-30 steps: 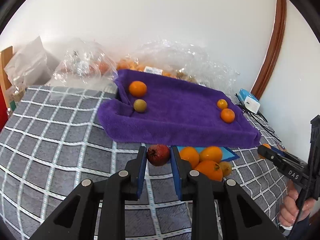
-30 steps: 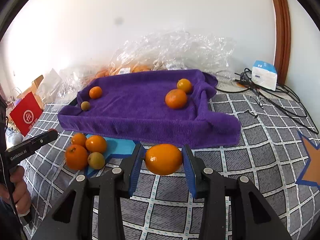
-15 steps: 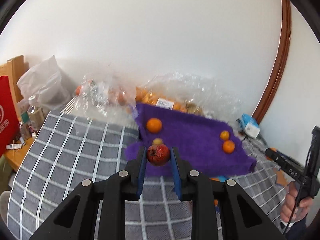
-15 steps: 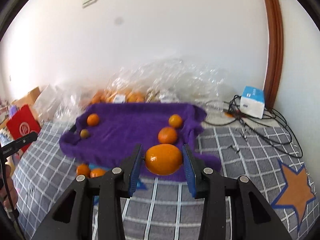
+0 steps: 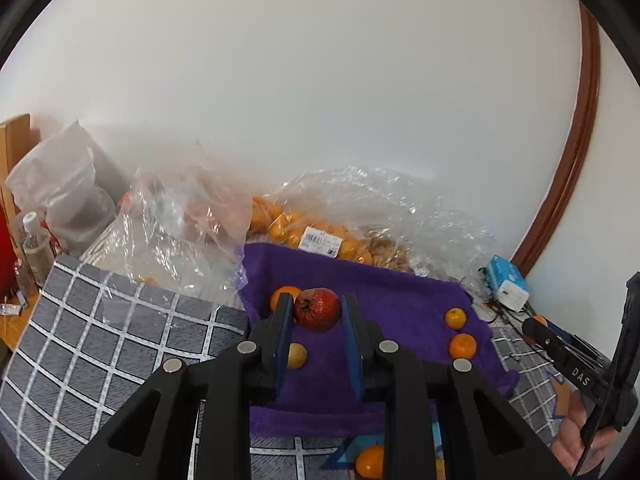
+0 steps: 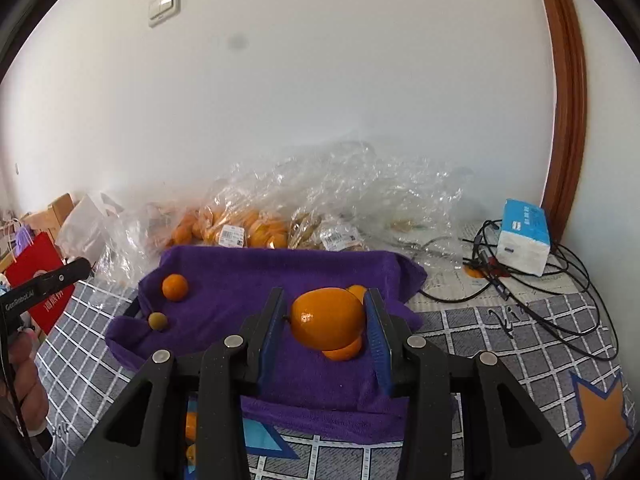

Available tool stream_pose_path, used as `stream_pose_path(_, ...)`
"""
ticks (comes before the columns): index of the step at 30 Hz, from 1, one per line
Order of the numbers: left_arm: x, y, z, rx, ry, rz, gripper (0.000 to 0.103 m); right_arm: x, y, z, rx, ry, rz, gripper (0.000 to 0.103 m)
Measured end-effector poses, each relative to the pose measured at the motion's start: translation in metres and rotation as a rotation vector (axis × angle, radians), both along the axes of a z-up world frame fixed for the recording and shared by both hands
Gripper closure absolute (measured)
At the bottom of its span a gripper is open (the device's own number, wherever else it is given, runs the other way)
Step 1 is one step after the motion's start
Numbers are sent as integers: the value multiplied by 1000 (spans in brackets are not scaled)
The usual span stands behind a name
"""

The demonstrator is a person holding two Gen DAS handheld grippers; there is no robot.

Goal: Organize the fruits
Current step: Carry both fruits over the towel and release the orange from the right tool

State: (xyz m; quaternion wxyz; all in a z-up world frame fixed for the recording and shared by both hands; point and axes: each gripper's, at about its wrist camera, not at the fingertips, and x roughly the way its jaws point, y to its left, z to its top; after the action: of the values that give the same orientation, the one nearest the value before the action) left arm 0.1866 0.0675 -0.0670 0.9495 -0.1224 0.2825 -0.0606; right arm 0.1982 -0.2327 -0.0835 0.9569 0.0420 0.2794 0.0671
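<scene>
Above the purple towel (image 5: pixel 400 292) at frame centre, the left gripper (image 5: pixel 317 314) clamps a red fruit (image 5: pixel 317 309); the right gripper (image 6: pixel 325 322) clamps an orange (image 6: pixel 326 318). Each should be lowered onto bare cloth, clear of fruit already there, before the jaws part.

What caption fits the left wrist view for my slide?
Left tongs hold a red fruit above the purple towel with four small fruits.

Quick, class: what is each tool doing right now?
Left tool: shut on the red fruit, above the purple towel.
Right tool: shut on the large orange fruit.
</scene>
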Motion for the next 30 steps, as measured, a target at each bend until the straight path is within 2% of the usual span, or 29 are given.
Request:
stream_pose_path(5,7,7,-32,4,33,11,80,16,-2,-38,27,101,14,64)
stream_pose_path(16,19,20,-46,-75,113,6,80,31,5,-70,-24,200,43,64)
stream_pose_path(24,22,12,-50,-45,143,-7,80,38,5,-82,-16,243,33,64)
stream_pose_path(30,29,1,-58,49,180,-7,80,38,7,-83,-38,248,33,63)
